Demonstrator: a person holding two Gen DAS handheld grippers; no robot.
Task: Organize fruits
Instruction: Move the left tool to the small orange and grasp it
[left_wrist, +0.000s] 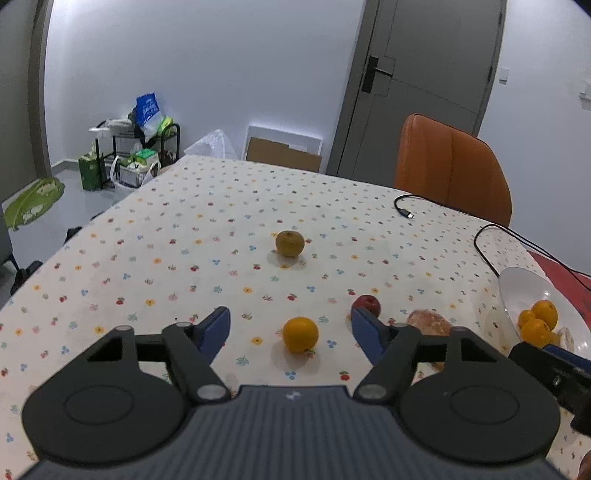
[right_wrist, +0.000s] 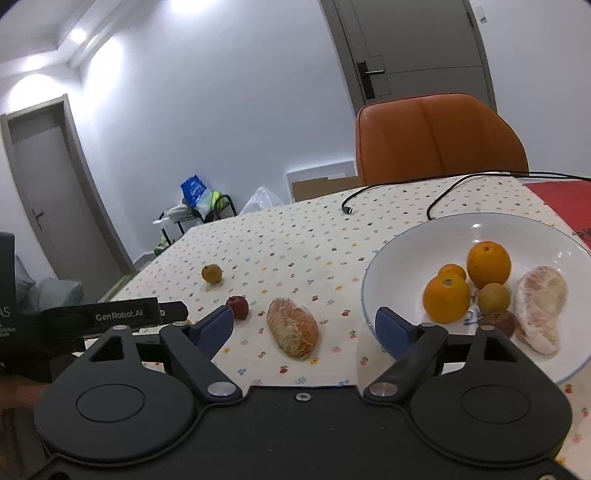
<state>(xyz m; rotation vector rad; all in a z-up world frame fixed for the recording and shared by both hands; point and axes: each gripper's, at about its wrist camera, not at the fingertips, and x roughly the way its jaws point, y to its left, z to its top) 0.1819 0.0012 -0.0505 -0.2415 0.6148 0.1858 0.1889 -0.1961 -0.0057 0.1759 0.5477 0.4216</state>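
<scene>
With your left gripper (left_wrist: 290, 325), fingers spread and empty, nearest, advance straight onto the orange (left_wrist: 300, 334) lying between them near the surface's front edge.

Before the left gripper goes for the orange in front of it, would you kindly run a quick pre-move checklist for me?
1. Left gripper open and empty: ok.
2. Orange lined up between its fingers, standing apart from other fruit: ok.
3. Right gripper open and empty: ok.
4. Room left in the white bowl: ok, its near left part is bare.
5. Path to the bowl: not ok, the red fruit and the wrapped fruit lie between, and the right gripper sits at the bowl's rim.
6. Black cable clear of the bowl: cannot tell.
</scene>
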